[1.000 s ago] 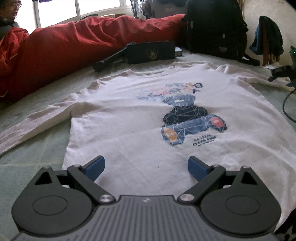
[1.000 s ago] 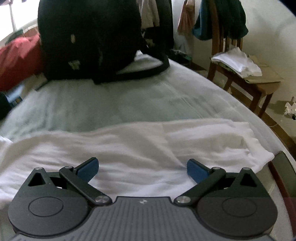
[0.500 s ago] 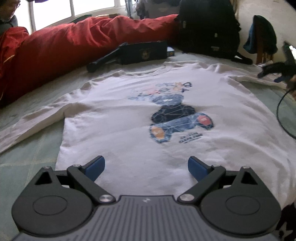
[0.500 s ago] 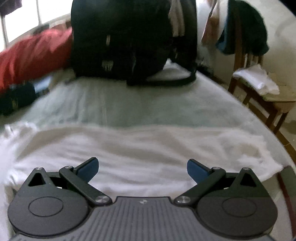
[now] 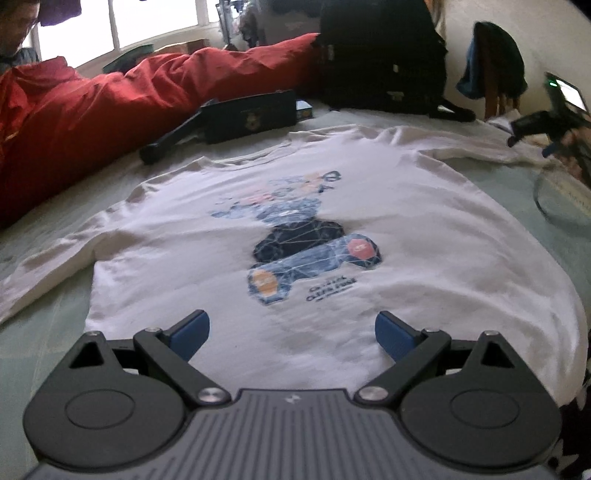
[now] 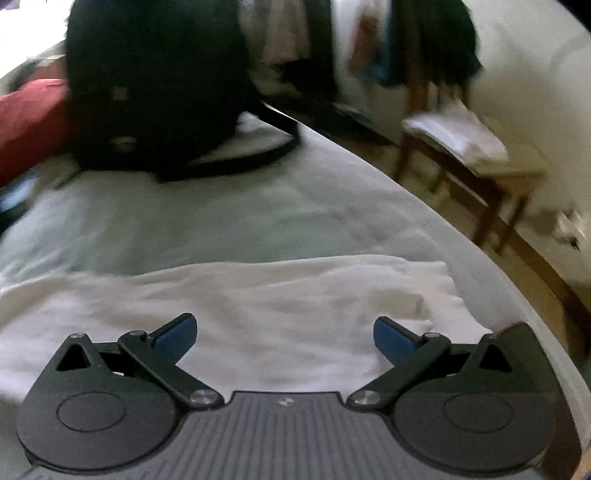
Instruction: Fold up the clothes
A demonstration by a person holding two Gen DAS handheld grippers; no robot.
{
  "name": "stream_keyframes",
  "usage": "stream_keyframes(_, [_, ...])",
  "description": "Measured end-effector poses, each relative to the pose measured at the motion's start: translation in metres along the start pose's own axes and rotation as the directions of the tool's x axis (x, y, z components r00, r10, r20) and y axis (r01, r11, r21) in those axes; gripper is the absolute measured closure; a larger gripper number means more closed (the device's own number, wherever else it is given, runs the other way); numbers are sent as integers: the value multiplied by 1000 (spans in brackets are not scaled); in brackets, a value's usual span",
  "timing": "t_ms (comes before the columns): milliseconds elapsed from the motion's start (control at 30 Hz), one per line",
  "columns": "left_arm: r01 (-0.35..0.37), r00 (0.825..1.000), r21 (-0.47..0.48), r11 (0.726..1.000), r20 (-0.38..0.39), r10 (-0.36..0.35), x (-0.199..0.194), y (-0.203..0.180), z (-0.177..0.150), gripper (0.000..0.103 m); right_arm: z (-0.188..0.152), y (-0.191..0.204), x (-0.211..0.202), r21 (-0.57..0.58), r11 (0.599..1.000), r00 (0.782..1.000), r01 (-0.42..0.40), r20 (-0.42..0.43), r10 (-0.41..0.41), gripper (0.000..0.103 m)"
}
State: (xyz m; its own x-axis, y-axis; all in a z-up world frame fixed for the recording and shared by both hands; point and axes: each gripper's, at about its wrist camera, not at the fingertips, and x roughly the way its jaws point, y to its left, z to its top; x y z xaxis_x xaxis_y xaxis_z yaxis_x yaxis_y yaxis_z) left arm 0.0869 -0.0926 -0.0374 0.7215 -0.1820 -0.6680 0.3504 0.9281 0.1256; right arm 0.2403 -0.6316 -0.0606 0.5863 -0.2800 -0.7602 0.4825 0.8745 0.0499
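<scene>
Now: white shirt (image 5: 303, 229) spread flat, print up, on bed (image 6: 207, 221), ready for 1st fold. L gripper (image 5: 291, 330) over hem, fingers apart, nothing held. R gripper (image 6: 283, 334) over sleeve (image 6: 303, 295) near bed edge, also released; prob. sleeve folds first.

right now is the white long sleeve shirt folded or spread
Spread: the white long-sleeve printed shirt lies flat, print up, on the pale green bed, both sleeves stretched outward.

Dim daylight from a blown-out window (image 5: 159, 22), fisheye-bent edges, heavy motion blur in the right wrist view.
</scene>
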Motion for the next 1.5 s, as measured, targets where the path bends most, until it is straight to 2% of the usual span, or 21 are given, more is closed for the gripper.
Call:
stream_keyframes(133, [-18, 1000, 18, 1000, -8, 18, 6, -5, 4, 7, 11, -7, 26, 19, 999, 999, 37, 20, -37, 0])
stream_keyframes(300, [-19, 1000, 22, 1000, -12, 19, 6, -7, 5, 7, 28, -27, 36, 99, 995, 1000, 8, 9, -9, 0])
stream_keyframes(400, [-18, 1000, 29, 999, -1, 18, 2, -8, 4, 7, 29, -16, 18, 78, 997, 1000, 10, 7, -11, 0])
stream_keyframes(500, [-8, 1000, 25, 1000, 4, 8, -2, -8, 3, 7, 13, 0, -8, -10, 996, 996, -84, 30, 85, 0])
stream_keyframes(533, [-5, 1000, 27, 1000, 4, 5, -3, -8, 3, 7, 6, 2, -11, -32, 995, 995, -93, 22, 94, 0])
stream_keyframes(600, [1, 1000, 32, 999, 1, -1, -5, -8, 0, 7, -9, 0, -11, -60, 995, 996, -85, -10, 84, 0])
stream_keyframes(667, [-1, 1000, 32, 999, -14, 1, -7, -7, -3, 7, -19, -7, -7, -73, 996, 999, -40, -31, 38, 0])
stream_keyframes(800, [-17, 1000, 14, 1000, -24, 17, -14, 0, -8, 7, -21, -5, -33, -43, 999, 999, 32, -6, -32, 0])
stream_keyframes(867, [-23, 1000, 4, 1000, -21, 23, -19, 5, -10, 7, -25, 10, -56, -84, 996, 999, -26, 18, 28, 0])
stream_keyframes(900, [-24, 1000, -4, 1000, -20, 24, -20, 8, -11, 7, -29, 20, -70, -113, 990, 996, -81, 20, 84, 0])
stream_keyframes(1033, [-4, 998, -65, 998, -64, 0, -17, 20, -19, 7, -51, 76, -128, -242, 931, 960, -271, 2, 280, 0])
stream_keyframes(1167, [57, 992, -132, 990, -101, -71, -20, 31, -38, 4, -83, 132, -174, -363, 840, 908, -403, -45, 417, 0])
stream_keyframes(1267, [87, 988, -153, 984, -113, -105, -33, 36, -52, 4, -113, 168, -197, -427, 773, 873, -469, -90, 480, 0])
stream_keyframes(1367, [102, 986, -121, 987, -117, -116, -46, 38, -63, 3, -149, 197, -215, -463, 717, 842, -521, -142, 520, 0])
stream_keyframes(1433, [108, 986, -100, 989, -114, -119, -54, 42, -64, 3, -173, 212, -221, -476, 692, 830, -543, -178, 529, 0])
stream_keyframes(1500, [95, 991, -89, 991, -87, -103, -59, 49, -59, 3, -194, 223, -219, -492, 678, 829, -546, -202, 522, 0])
